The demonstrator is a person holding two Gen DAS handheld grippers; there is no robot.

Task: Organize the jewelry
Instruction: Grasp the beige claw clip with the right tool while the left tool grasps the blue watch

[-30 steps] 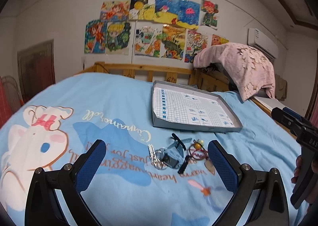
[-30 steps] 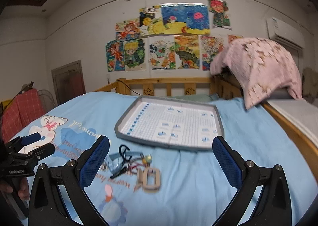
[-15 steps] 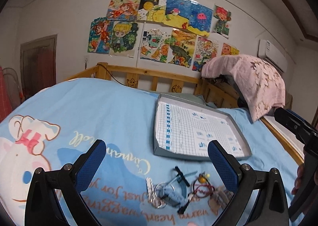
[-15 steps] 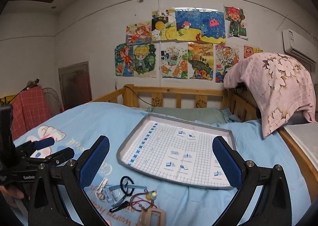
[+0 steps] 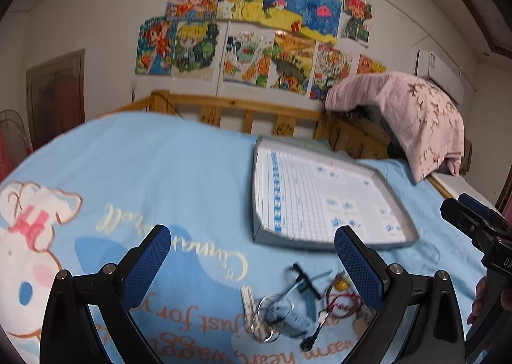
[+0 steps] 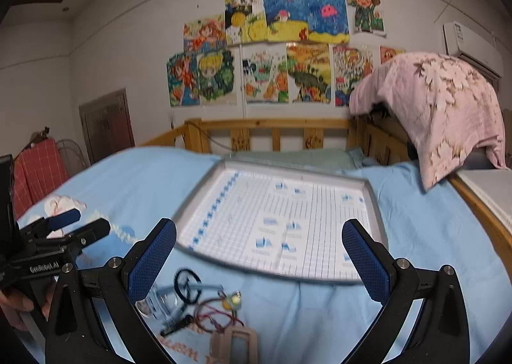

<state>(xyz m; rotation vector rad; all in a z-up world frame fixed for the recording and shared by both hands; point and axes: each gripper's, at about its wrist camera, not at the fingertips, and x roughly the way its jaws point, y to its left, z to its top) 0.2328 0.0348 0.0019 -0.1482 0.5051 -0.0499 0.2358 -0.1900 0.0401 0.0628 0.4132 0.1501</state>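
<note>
A small pile of jewelry (image 5: 297, 309) lies on the blue bedsheet, blurred: a white beaded strip, a silver ring, a red cord with a yellow bead. My left gripper (image 5: 252, 264) hangs open just above and behind it, holding nothing. In the right wrist view the same pile (image 6: 192, 303) shows a black ring, the red cord (image 6: 217, 316) and a beige buckle-shaped piece (image 6: 235, 343). My right gripper (image 6: 259, 258) is open over the pile's right side, nothing between its fingers. Behind the pile sits a grey tray (image 5: 260, 236) (image 6: 373, 204) lined with grid paper.
The bed has a wooden rail (image 6: 272, 124) at its far end and right side. A pink blanket (image 6: 441, 108) hangs over the right corner. Each gripper shows in the other's view, the left one (image 6: 64, 229) and the right one (image 5: 473, 226). A red cloth (image 6: 35, 172) stands at the left.
Both cameras tilted up half a second ago and have now dipped back toward the bed, so the pile sits higher in each view. Both grippers stay open and empty.
</note>
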